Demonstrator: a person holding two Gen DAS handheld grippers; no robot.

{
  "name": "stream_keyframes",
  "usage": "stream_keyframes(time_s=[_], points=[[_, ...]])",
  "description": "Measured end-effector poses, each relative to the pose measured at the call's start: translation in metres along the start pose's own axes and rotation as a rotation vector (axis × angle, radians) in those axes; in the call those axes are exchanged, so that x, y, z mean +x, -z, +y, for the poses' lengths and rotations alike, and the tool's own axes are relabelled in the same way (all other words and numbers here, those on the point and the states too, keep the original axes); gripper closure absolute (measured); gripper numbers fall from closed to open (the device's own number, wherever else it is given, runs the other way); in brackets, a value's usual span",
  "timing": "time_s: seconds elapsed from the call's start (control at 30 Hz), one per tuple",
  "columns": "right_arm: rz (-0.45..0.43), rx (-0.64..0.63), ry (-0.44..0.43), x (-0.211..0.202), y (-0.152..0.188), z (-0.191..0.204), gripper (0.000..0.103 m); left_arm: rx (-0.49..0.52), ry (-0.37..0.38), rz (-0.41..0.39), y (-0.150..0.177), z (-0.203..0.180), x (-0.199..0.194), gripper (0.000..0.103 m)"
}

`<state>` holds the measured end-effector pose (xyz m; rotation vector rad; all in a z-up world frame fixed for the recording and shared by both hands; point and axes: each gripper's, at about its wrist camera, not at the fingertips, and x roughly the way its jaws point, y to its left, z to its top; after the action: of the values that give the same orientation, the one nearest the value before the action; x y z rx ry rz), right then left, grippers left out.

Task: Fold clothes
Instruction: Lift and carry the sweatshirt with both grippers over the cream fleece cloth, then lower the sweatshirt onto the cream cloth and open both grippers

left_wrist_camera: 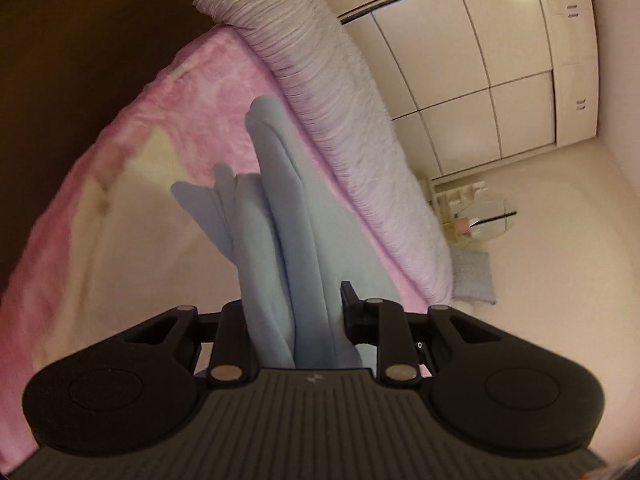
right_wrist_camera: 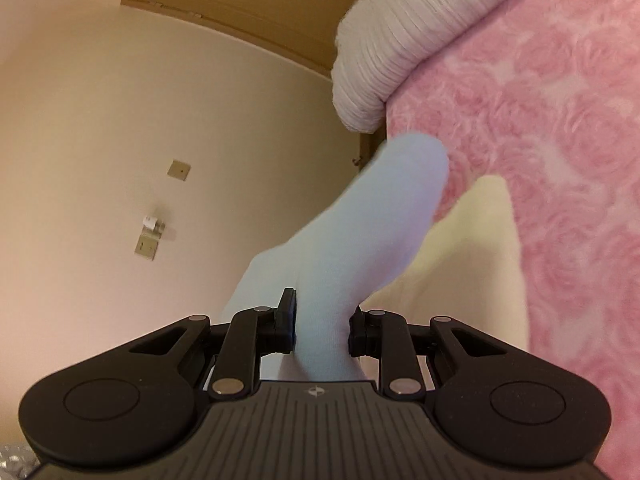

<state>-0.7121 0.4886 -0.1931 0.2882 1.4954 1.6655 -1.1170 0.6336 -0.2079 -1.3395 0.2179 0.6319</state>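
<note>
Grippers both clamped on cloth. Left gripper [left_wrist_camera: 298, 320] pinches a thick bunch of the blue garment [left_wrist_camera: 280, 208]; several folds pass between the jaws. Right gripper [right_wrist_camera: 322, 328] pinches a single smoother band of the same garment [right_wrist_camera: 360, 232].

Garment location: held off the bed [left_wrist_camera: 120, 220] by both grips, not lying flat. From each gripper it runs straight ahead and away, long axis roughly in line with the fingers. In the left view the free end trails forward over the pink blanket [right_wrist_camera: 560, 120]; one flap splays off to the left of the main bunch. In the right view it ends in a rounded fold just short of the blanket edge.

Neither hand is clearly nearer; each has its own end. My read: garment is being carried or spread above the bed, next move likely lays it down, so keeping its axis stretched between the two grips matters.

Beyond the cloth: ribbed grey-lilac roll [left_wrist_camera: 328, 100] along the far side of the bed.

Count: two grippers, one garment, one blanket, one roll. Edges are blurred.
</note>
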Motion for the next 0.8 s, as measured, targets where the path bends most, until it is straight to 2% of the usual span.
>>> stream_keyframes(time_s=[0.03,0.07,0.1,0.13,0.17,0.23,0.3,0.53,0.7,0.73,0.77,0.8], points=[[0.005,0.023,0.024,0.016,0.000,-0.016,0.075,-0.024,-0.029,0.021,-0.004,0.021,0.013,0.079],[0.030,0.054,0.079,0.032,0.002,-0.034,0.062,-0.048,-0.067,0.043,-0.007,0.042,0.025,0.079],[0.060,0.087,0.138,0.049,0.003,-0.053,0.056,-0.072,-0.120,0.071,-0.007,0.062,0.036,0.079],[0.093,0.122,0.227,0.067,0.004,-0.068,0.052,-0.091,-0.179,0.103,-0.003,0.079,0.045,0.076],[0.133,0.159,0.316,0.079,0.006,-0.084,0.052,-0.109,-0.202,0.116,0.002,0.092,0.051,0.075],[0.132,0.178,0.308,0.079,0.012,-0.098,0.050,-0.154,-0.138,0.075,0.011,0.102,0.043,0.071],[0.124,0.167,0.315,0.070,0.014,-0.093,0.047,-0.206,-0.120,0.051,0.017,0.107,0.032,0.070],[0.177,0.080,0.344,0.044,0.036,-0.065,0.044,-0.291,-0.107,0.010,0.037,0.110,-0.010,0.069],[0.233,0.051,0.388,0.048,0.054,-0.065,0.043,-0.299,-0.128,-0.009,0.049,0.107,-0.015,0.068],[0.244,0.031,0.403,0.049,0.055,-0.063,0.043,-0.285,-0.140,-0.009,0.052,0.106,-0.016,0.068],[0.254,0.011,0.418,0.049,0.055,-0.061,0.055,-0.269,-0.155,-0.008,0.053,0.103,-0.018,0.068],[0.264,-0.010,0.432,0.050,0.055,-0.058,0.061,-0.258,-0.164,-0.008,0.054,0.100,-0.020,0.068]])
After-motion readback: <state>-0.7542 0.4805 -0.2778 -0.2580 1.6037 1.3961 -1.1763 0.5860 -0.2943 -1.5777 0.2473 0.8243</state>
